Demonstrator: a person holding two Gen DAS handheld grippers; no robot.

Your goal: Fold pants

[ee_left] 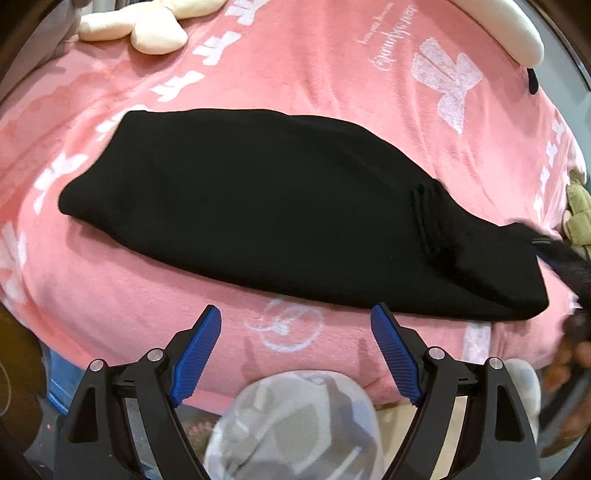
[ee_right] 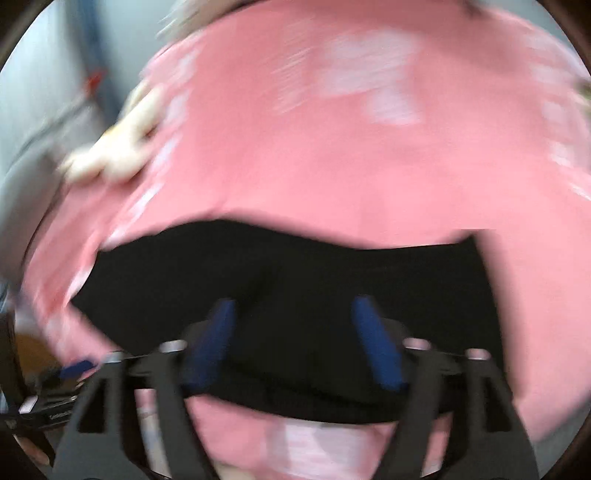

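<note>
**Pants folded into a long band, more folds to go**

The black pants lie flat on the pink blanket that covers the bed, and every place below is given from them. They form one long, narrow dark band, so the legs appear already laid one over the other lengthwise. A ribbed strip, likely a waistband or cuff, shows toward their right end. The surface looks smooth, without big bunches.

The left gripper hovers just short of the pants' near edge, over bare blanket. Its blue pads stand wide apart and nothing is between them.

The right gripper sits over the pants' right end, where the right wrist view is heavily blurred. Its jaws are spread wide; black cloth lies beneath and between them, but the pads do not seem to press on it, so I judge it to hold nothing.

A cream plush toy rests well beyond the pants' far left corner, clear of the work.

As I read it, the lengthwise fold is done. What remains is to bring one end over the other, perhaps twice, into a compact stack.
</note>
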